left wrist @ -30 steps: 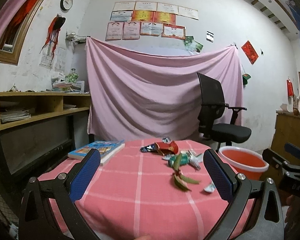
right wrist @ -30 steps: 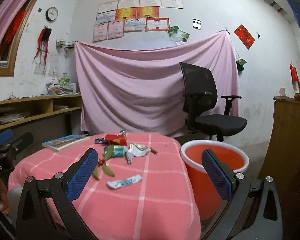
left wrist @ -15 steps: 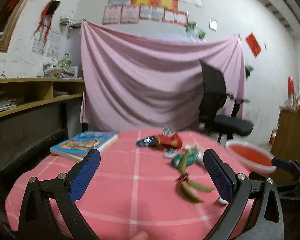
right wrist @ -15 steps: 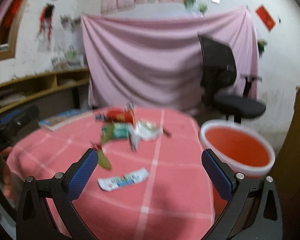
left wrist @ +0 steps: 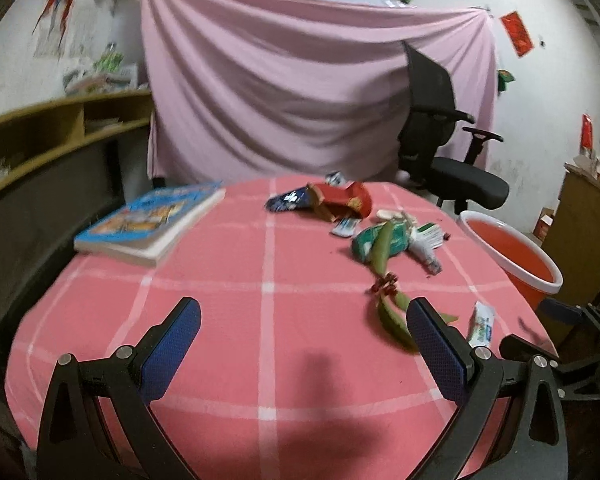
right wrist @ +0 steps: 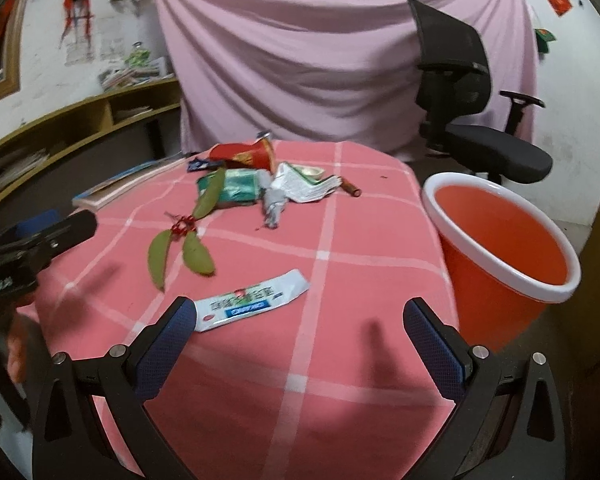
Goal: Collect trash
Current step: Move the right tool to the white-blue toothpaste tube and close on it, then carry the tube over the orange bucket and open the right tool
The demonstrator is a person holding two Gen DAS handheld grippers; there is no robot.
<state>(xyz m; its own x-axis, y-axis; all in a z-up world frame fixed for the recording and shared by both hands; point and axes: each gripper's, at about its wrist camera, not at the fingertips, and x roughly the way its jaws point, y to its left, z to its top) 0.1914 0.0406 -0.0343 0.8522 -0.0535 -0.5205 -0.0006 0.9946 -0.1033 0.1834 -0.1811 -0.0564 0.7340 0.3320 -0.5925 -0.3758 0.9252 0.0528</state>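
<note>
Trash lies on the pink checked tablecloth (left wrist: 227, 320): a red packet (left wrist: 346, 198), a dark blue wrapper (left wrist: 287, 200), a green packet (left wrist: 380, 240), crumpled white paper (right wrist: 304, 188), a leafy twig (right wrist: 183, 248) and a flat white sachet (right wrist: 251, 300). An orange bucket (right wrist: 500, 240) with a white rim stands beside the table's right edge. My left gripper (left wrist: 304, 340) hovers open over the near cloth, the twig (left wrist: 392, 312) by its right finger. My right gripper (right wrist: 300, 340) is open just above the near cloth, the white sachet by its left finger.
A blue-covered book (left wrist: 151, 220) lies at the table's far left. A black office chair (right wrist: 472, 120) stands behind the table before a hanging pink sheet (left wrist: 300, 92). Wooden shelves (left wrist: 59, 128) run along the left wall. A wooden cabinet (left wrist: 580, 216) is at the right.
Both grippers have tilted down and moved closer to the table. The trash and the bucket now sit larger and lower in view. Nothing has been picked up.
</note>
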